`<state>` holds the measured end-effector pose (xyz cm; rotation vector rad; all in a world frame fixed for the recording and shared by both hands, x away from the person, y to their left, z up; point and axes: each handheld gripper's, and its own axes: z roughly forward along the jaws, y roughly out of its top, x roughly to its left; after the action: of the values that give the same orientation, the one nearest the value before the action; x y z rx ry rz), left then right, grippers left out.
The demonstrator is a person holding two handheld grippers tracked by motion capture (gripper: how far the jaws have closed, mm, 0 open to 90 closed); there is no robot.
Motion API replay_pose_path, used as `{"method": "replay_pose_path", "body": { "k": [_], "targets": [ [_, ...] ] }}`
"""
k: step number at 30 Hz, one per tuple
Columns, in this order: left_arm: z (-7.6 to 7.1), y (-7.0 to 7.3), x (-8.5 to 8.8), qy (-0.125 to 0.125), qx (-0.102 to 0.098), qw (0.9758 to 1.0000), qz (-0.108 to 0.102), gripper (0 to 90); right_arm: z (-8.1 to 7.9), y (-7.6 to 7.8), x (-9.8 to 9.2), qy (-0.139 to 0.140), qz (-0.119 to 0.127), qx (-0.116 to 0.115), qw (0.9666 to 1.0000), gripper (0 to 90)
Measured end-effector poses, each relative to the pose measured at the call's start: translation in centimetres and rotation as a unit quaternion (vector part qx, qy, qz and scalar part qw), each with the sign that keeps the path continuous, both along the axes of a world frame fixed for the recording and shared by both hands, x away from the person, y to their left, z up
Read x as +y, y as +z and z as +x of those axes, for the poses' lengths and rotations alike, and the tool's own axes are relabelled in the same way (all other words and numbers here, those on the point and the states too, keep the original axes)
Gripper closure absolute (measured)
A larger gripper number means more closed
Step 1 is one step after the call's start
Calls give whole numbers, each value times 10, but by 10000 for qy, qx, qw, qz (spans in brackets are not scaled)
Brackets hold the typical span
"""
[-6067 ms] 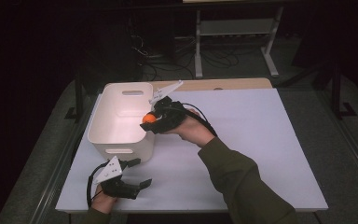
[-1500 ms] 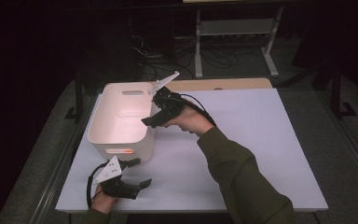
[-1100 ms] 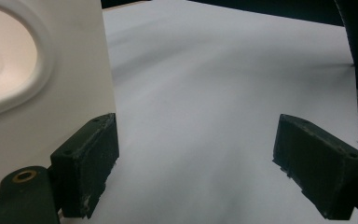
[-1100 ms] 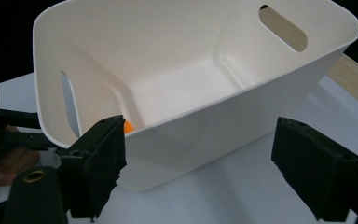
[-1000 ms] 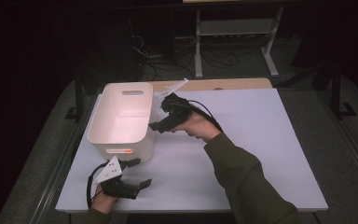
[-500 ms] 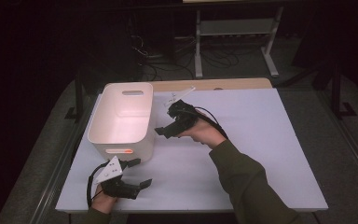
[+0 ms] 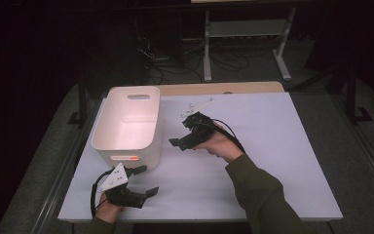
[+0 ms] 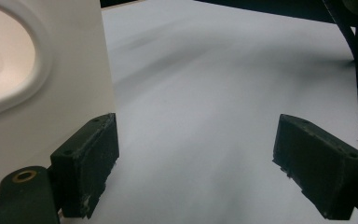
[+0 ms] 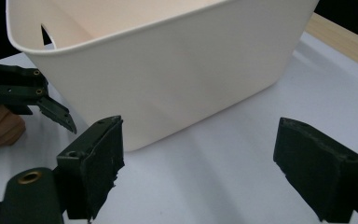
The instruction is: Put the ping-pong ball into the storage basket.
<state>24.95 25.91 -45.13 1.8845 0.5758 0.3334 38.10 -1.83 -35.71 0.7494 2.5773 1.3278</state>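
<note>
So the left gripper (image 7: 143, 181) sat nearest, at 7 o'clock on the table (image 7: 282, 161), jaws wide with nothing between them, just beside the bin's near wall. The right gripper (image 7: 177, 142) hovered at the bin's 3 o'clock, jaws spread, empty, just opening further. The white bin (image 7: 126, 127) stood upright at 10 o'clock.

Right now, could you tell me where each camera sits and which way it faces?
High view: above the person's side, looking forward and down on the table; both forearms, left hand-held gripper, right hand-held gripper.
Left gripper view: along its open jaws, past the white bin.
Right gripper view: along its open jaws, toward the bin.
All share the bin.
</note>
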Motion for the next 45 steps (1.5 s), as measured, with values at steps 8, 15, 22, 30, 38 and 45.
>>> {"method": "replay_pose_path", "body": {
  "k": [8, 15, 22, 30, 38, 45],
  "targets": [
    [0, 0, 0, 6, 0, 10000, -7, 141, -6, -11, -12, -99, 46, -25, 9999, 135],
    [0, 0, 0, 8, 0, 10000, -12, 141, -13, -18, -25, -185, 149, -83, 9997, 129],
    [0, 0, 0, 8, -21, 10000, -16, 141, -15, -21, -37, -366, 160, -135, 9991, 118],
    [0, 0, 0, 2, -7, 10000, -11, 141, -17, -23, -51, -546, 190, -183, 9982, 100],
    [0, 0, 0, 3, -5, 10000, 0, 141, -22, -26, -65, -676, 208, -205, 9973, 93],
    [0, 0, 0, 2, -10, 10000, -9, 141, -27, -27, -76, -751, 275, -214, 9966, 87]
  ]
}}
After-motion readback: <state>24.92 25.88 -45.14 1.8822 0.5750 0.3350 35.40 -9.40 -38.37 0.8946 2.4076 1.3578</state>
